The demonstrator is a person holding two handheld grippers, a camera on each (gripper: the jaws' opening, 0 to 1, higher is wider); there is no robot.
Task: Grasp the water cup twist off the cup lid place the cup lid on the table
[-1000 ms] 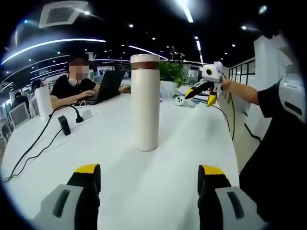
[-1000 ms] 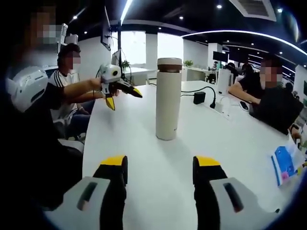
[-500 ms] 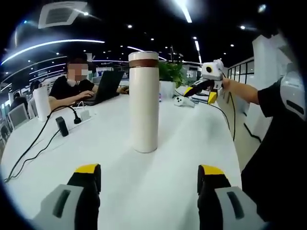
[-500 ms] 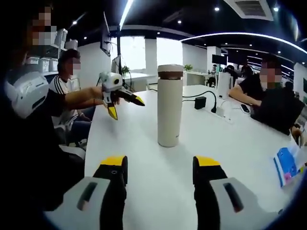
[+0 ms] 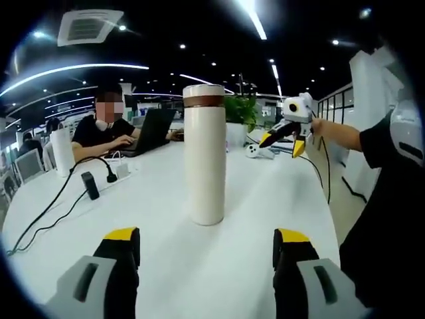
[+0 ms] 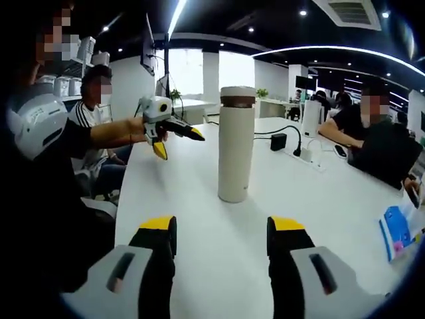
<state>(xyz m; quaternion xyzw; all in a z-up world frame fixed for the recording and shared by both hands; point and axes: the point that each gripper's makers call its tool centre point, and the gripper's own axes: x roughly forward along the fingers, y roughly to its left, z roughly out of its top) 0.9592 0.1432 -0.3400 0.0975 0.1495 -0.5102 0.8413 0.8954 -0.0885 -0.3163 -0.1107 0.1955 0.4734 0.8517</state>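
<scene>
Looking along the left gripper (image 5: 206,249) in the left gripper view, its two yellow-tipped grey jaws sit wide apart at 6 o'clock with nothing between them, resting just over the white table (image 5: 252,199). At 9 o'clock a black power cable (image 5: 46,209) snakes across the tabletop to a small black adapter (image 5: 89,185), and a seated person in black (image 5: 106,129) types on a dark laptop (image 5: 149,126) around 10 o'clock. Dead centre stands the tall cream cylindrical water cup (image 5: 204,159), upright, with its cup lid (image 5: 203,92) on top above a brown band, well apart from the jaws. At 2 o'clock the right gripper (image 5: 287,136) hangs in the air, jaws spread, holding nothing.

In the right gripper view, the left one floats at 10 o'clock beside the cup, with the same cup at centre. The right gripper's own jaws at 6 o'clock are wide apart and empty too. A blue booklet (image 6: 398,232) lies at 4 o'clock on the table edge.
</scene>
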